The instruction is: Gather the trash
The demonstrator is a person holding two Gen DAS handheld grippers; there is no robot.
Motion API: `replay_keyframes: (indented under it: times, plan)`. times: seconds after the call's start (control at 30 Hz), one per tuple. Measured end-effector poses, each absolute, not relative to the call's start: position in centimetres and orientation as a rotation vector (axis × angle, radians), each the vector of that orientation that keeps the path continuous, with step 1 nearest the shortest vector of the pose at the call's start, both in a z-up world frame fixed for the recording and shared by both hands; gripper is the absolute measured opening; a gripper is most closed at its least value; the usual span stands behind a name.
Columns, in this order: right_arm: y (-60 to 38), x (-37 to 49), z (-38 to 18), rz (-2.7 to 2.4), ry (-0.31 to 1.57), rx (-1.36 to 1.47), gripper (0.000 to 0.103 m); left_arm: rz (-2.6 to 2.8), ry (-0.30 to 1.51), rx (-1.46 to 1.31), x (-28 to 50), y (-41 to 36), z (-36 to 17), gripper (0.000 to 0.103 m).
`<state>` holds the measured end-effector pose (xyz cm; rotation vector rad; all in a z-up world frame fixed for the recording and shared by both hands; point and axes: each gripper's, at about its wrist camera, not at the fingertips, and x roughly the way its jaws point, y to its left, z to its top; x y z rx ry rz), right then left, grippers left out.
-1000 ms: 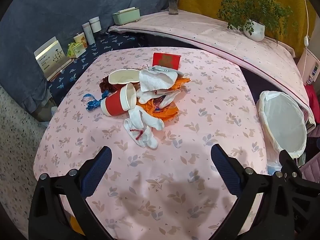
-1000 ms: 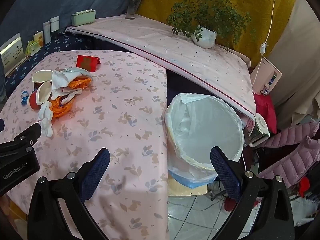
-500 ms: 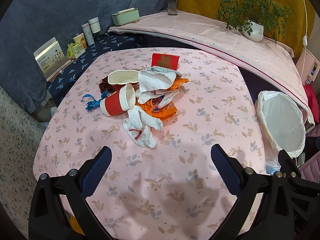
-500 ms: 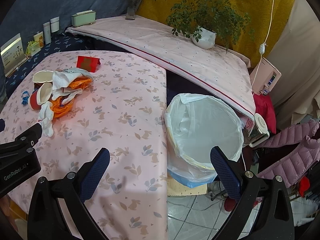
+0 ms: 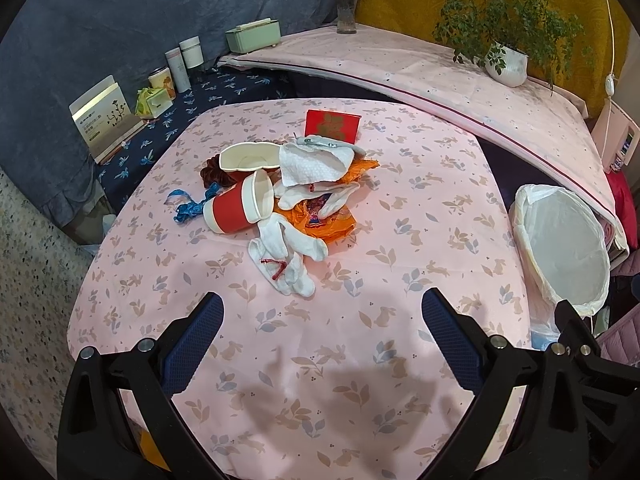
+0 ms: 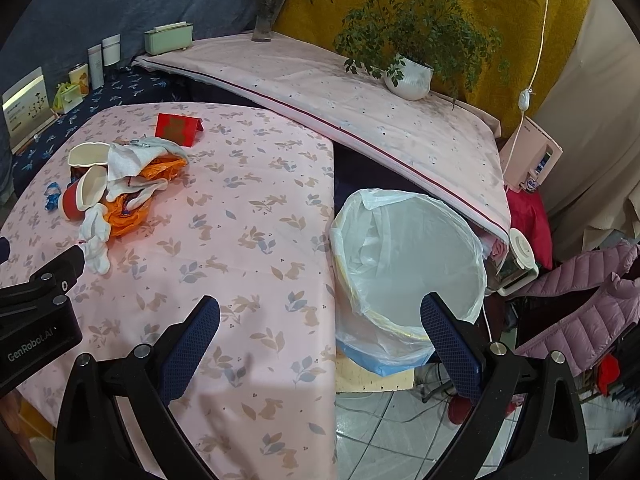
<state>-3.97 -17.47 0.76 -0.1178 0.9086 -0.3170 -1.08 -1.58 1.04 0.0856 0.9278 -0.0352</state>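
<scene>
A heap of trash lies mid-table: a red paper cup on its side, a white bowl, white tissues, crumpled white pieces, an orange wrapper, a blue ribbon and a red card. The heap also shows in the right wrist view. A bin with a white liner stands off the table's right edge. My left gripper is open and empty, short of the heap. My right gripper is open and empty over the table's right edge, beside the bin.
The table has a pink leaf-print cloth. A pink-covered ledge behind holds a potted plant, a vase and a green box. Bottles and boxes stand at the back left. Jackets lie at the right.
Both grippers have barely moved; the left wrist view has drawn back very slightly from the heap. Nothing was taken hold of or let go.
</scene>
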Motion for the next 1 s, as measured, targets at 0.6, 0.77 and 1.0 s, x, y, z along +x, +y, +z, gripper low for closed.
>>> replay_keyframes:
  times: [0.6, 0.77, 1.0]
  plan:
    - [-17.32, -4.05, 1.01, -0.317, 0.906, -0.119, 0.096, -0.039, 0.926, 0.083, -1.17, -1.41, 1.09, 0.095]
    - [-17.30, -4.09, 1.04, -0.318, 0.905, -0.119, 0.096, -0.040, 0.925, 0.083, -1.22, -1.39, 1.07, 0.095]
    - [-17.17, -4.06, 1.29, -0.318, 0.907, -0.120, 0.096, -0.039, 0.925, 0.082, -1.22, -1.37, 1.04, 0.095]
